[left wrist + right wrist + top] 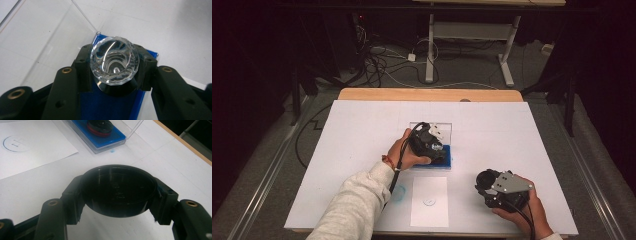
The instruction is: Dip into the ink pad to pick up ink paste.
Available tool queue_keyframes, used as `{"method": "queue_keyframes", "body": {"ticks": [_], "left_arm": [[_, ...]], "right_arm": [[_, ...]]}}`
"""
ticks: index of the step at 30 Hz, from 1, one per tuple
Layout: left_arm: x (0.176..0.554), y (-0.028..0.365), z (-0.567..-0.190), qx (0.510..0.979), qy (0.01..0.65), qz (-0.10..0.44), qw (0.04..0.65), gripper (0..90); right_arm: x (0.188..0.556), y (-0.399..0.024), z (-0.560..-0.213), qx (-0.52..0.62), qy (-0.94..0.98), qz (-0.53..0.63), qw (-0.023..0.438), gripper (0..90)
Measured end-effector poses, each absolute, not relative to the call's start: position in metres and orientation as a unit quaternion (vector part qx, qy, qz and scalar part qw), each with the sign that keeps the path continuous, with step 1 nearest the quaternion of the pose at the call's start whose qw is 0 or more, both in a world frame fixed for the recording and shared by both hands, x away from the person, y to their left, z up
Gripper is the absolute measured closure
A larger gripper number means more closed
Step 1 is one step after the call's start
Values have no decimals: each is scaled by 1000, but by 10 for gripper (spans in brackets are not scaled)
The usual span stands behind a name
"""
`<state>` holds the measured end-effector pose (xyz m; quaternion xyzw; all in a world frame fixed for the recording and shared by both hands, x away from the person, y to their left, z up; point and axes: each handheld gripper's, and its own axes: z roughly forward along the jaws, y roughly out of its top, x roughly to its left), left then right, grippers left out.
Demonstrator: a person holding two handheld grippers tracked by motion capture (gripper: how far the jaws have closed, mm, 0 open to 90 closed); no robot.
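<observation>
My left gripper [113,66] is shut on a stamp with a clear faceted knob [114,61] and a black base. The stamp stands on the blue ink pad [110,105] of an open clear case [447,161]. From above, that gripper [436,149] sits over the pad at the table's middle. My right gripper [117,192] is shut on a round black cap [117,191], held just above the white table near the front right [487,184]. In the right gripper view the stamp's black and red base [100,126] rests on the pad [110,137].
A white sheet of paper [429,200] with a small blue ring print [429,202] lies near the front edge, between the two hands. A blue smudge [398,192] marks the table to its left. The case's clear lid [439,126] stands open behind the pad.
</observation>
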<state>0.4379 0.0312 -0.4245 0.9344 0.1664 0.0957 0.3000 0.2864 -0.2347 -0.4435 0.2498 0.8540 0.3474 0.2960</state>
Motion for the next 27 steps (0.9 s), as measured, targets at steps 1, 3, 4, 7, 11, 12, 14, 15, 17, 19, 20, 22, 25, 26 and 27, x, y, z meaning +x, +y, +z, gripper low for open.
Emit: {"method": "queue_keyframes", "body": {"ticks": [1,3,4,7,11,12,14,15,17,19,20,22,25,26,27], "left_arm": [[438,31,-424,935,164,97,298,547],[438,31,-424,936,166,96,296,547],[438,30,-424,936,165,97,296,547],[438,30,-424,936,165,97,296,547],[438,30,-424,937,164,97,294,548],[438,30,-423,937,166,97,294,548],[438,30,-423,937,165,97,293,547],[438,30,-423,937,165,97,293,547],[438,29,-423,937,163,99,291,547],[437,29,-423,938,163,99,290,547],[437,29,-423,938,163,99,290,547],[438,29,-424,937,164,99,291,547],[437,29,-423,938,164,100,290,547],[437,29,-423,939,163,100,288,547],[436,29,-423,938,163,102,287,547]], "right_arm": [[286,-235,-444,249,854,346,296,383],[286,-234,-444,250,855,344,296,383],[287,-234,-444,250,856,343,296,383],[287,-235,-444,251,855,343,297,383],[287,-235,-444,251,856,342,296,383],[287,-235,-444,251,856,342,295,383],[287,-234,-444,251,856,342,295,383],[287,-234,-444,250,856,342,295,383],[287,-234,-444,251,856,342,295,383],[287,-234,-444,251,856,342,295,383],[287,-234,-444,252,856,342,295,383],[287,-234,-444,250,856,343,295,382],[287,-234,-444,250,856,343,295,383],[287,-234,-444,250,856,343,296,383],[287,-234,-444,250,856,343,295,383]]}}
